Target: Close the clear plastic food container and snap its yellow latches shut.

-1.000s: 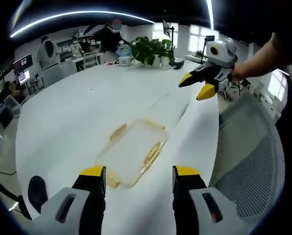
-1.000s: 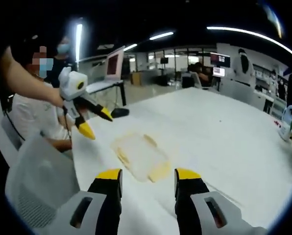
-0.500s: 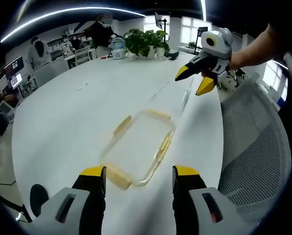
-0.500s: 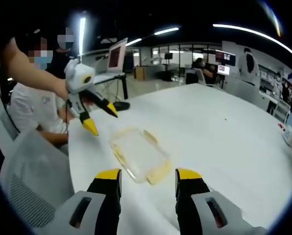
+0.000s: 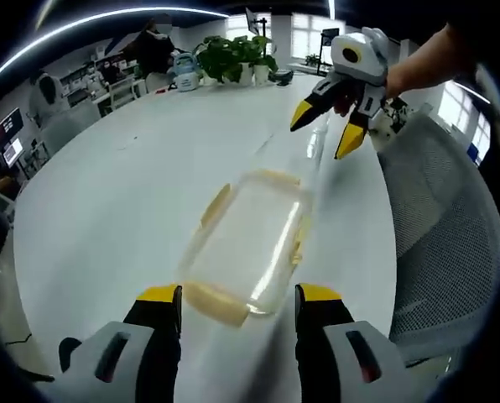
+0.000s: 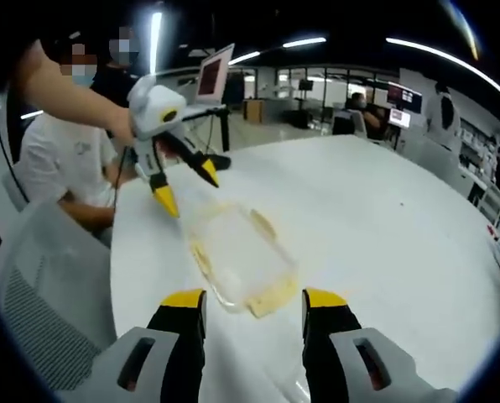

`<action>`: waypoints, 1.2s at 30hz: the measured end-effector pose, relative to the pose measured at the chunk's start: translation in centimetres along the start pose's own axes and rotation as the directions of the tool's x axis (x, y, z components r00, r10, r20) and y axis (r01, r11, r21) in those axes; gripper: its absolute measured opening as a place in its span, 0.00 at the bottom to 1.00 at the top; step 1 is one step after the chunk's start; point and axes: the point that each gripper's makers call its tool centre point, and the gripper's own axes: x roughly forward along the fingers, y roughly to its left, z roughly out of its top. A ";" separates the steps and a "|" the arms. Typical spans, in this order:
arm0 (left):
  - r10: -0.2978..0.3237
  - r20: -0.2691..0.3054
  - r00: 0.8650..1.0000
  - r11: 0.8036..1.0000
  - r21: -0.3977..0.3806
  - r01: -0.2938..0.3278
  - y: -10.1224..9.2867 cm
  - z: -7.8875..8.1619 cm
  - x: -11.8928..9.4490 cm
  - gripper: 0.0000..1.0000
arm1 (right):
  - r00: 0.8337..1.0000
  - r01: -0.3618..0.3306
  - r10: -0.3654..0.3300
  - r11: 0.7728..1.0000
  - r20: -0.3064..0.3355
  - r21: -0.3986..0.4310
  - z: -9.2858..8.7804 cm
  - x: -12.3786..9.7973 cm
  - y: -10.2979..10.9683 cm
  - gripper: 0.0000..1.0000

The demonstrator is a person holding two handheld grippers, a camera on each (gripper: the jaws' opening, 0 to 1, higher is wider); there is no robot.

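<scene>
The container (image 5: 248, 243) is showing clear, with pale yellow latches (image 5: 215, 206) along its sides, lying on a plain white table (image 5: 116, 193). Both grippers, left (image 5: 238, 302) and right (image 6: 253, 309), are wearing yellow tips over black jaws and grey bodies. A grey mesh chair (image 5: 439, 227) is standing alongside. Green leaves, probably a potted plant (image 5: 233, 57), are showing at the far edge.

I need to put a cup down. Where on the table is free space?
The white table lies bare between the clear container and the potted plants. It is crowded beside the container's far end, where the right gripper hovers near the mesh chair.
</scene>
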 end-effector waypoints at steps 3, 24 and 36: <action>-0.010 -0.008 1.000 1.000 0.010 0.010 0.1 -0.2 0.1 0.54 | 1.000 0.000 0.000 1.000 -0.005 0.001 -0.2 0.2 -0.1 0.45; -0.073 -0.144 0.987 0.976 0.192 0.100 1.2 -1.4 1.9 0.53 | 0.986 -0.102 0.080 0.984 -0.149 -0.145 -1.6 2.4 -0.4 0.49; -0.141 -0.214 0.967 0.954 0.230 0.190 1.2 -1.9 2.1 0.52 | 0.970 -0.155 0.112 0.969 -0.218 -0.191 -2.5 3.5 -1.4 0.49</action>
